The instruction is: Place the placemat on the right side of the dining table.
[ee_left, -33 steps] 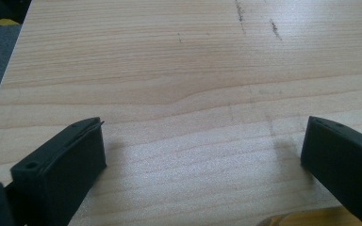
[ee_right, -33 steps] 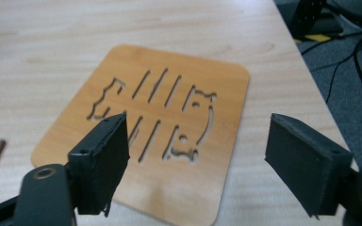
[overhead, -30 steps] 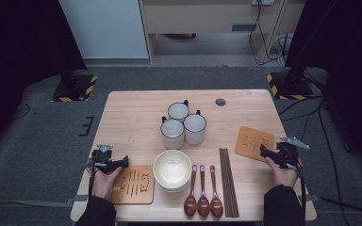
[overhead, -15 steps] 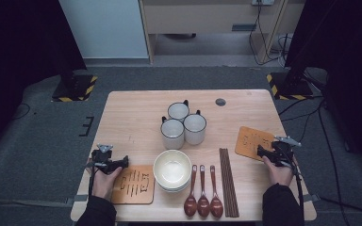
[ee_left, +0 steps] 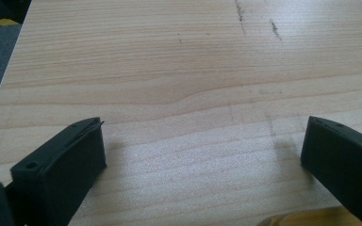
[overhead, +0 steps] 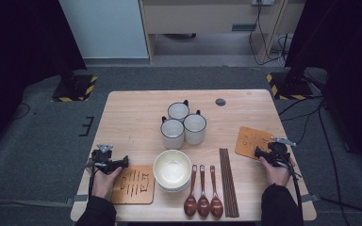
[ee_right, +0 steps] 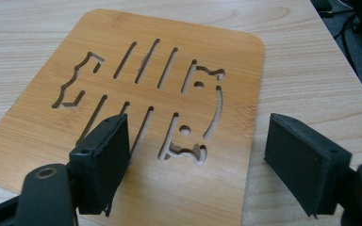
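high view: wooden table [overhead: 132,117] with a place setting laid out. right gripper [overhead: 259,151] at the right side of the table, over the near edge of the right bamboo trivet [overhead: 250,140], held in the person's right hand [overhead: 275,172]. left gripper [overhead: 122,163] near the left edge of the table, just above the left bamboo trivet [overhead: 134,184], held in the left hand [overhead: 104,181]. stack of pale bowls [overhead: 172,169] between the left trivet and three brown spoons [overhead: 202,197]; dark chopsticks [overhead: 228,181] just right of the spoons; three white mugs [overhead: 184,125] clustered farther back at centre; small dark disc [overhead: 220,101] near the far edge.

right gripper view: right gripper [ee_right: 195,146] with jaws spread wide, just narrowed a little, one pad low above the slotted trivet [ee_right: 141,94], the other beyond its right edge above bare table [ee_right: 311,80]; trivet's edge between the jaws, pads not pressing on it, nothing grasped. trivet flat on the table, cut through with slots and a figure-shaped outline.

left gripper view: left gripper [ee_left: 202,150] released, jaws far apart, bare wood grain [ee_left: 179,70] between them; rounded corner of the left trivet [ee_left: 306,219] at the lower right, just beside the right-hand jaw; contact with it not discernible.
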`<state>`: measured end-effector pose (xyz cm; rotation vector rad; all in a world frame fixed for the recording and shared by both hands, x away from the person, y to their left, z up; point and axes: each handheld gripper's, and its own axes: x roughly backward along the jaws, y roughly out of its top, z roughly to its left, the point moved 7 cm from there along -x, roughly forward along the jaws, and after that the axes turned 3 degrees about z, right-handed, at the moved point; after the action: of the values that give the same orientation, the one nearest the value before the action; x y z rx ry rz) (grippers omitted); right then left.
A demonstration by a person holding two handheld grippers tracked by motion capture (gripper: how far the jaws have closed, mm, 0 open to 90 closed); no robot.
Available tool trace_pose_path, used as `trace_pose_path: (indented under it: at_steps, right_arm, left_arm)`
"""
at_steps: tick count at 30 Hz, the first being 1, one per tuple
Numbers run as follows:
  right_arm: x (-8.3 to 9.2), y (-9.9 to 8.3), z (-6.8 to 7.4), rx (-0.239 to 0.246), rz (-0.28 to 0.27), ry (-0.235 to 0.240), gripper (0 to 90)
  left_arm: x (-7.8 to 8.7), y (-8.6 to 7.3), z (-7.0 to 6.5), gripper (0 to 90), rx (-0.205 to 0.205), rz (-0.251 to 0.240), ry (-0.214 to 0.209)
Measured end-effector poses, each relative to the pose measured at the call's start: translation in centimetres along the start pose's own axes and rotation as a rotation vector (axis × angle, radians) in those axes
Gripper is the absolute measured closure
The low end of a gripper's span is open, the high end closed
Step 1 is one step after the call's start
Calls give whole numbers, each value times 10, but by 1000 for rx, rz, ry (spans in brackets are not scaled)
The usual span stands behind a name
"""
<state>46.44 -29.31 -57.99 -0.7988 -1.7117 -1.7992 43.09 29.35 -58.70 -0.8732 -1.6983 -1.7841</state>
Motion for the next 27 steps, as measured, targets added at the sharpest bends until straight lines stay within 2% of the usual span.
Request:
trace_pose_path:
  at_steps: [6,9,14,18,27]
  right_arm:
    - [-1,-1,-1,-7,9,1,260]
    - [0,-1,0,-15,10,8,321]
    - [0,0,0,-10,10,6,323]
    - [-1,0,0,3,14,18,323]
    - [-1,1,0,69,18,78,323]
  left_arm:
    - [0,0,0,0,0,0,0]
    - [0,0,0,0,0,0,0]
    - [0,0,0,0,0,0,0]
    - [0,0,0,0,0,0,0]
    - [0,0,0,0,0,0,0]
